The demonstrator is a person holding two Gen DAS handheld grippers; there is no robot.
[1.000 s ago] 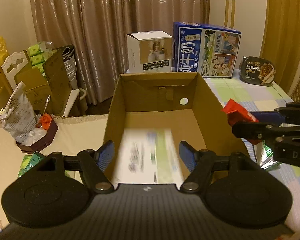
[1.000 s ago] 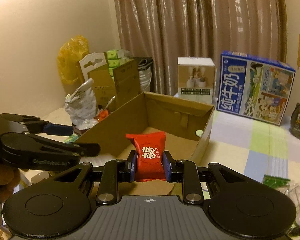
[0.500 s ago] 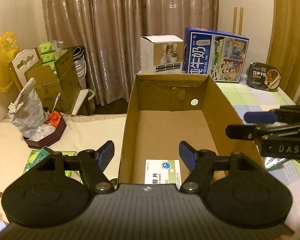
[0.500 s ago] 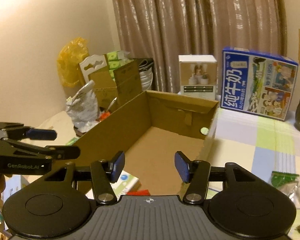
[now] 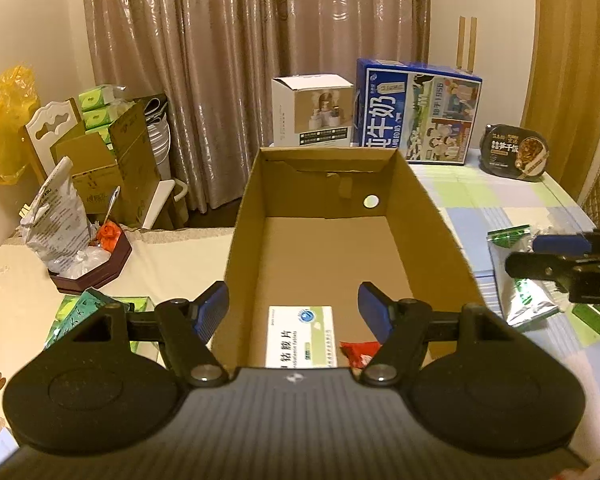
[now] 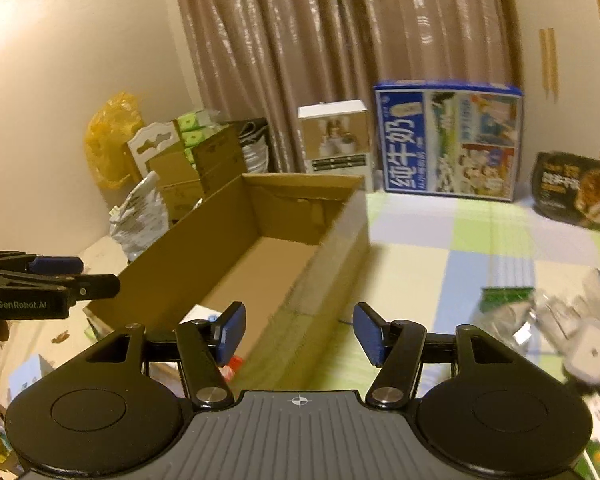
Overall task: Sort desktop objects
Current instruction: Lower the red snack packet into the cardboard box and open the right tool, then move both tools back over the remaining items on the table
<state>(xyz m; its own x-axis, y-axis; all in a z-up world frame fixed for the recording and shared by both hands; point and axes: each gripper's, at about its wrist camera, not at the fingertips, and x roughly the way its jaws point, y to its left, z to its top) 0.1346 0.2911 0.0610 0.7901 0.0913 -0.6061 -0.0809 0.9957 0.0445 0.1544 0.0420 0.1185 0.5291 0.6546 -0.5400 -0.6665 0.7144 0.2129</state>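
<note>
An open cardboard box (image 5: 436,216) stands on the table, also in the right wrist view (image 6: 340,216). Inside at its near end lie a white and green medicine box (image 5: 300,336) and a red candy packet (image 5: 358,354). My left gripper (image 5: 294,312) is open and empty above the box's near end. My right gripper (image 6: 300,330) is open and empty over the box's right wall; it shows at the right of the left wrist view (image 5: 560,264). A silver-green foil packet (image 5: 520,272) lies right of the box.
A blue milk carton (image 5: 418,114), a white product box (image 5: 312,112) and a black meal bowl (image 5: 514,152) stand behind the box. Green packets (image 5: 76,316) and a tray with a bag (image 5: 72,240) lie to the left. Clear packets (image 6: 560,320) lie at the right.
My right gripper opened and dropped the red candy packet into the box, then swung right toward the table's right side. My left gripper stayed open and drew back, leaving the medicine box inside.
</note>
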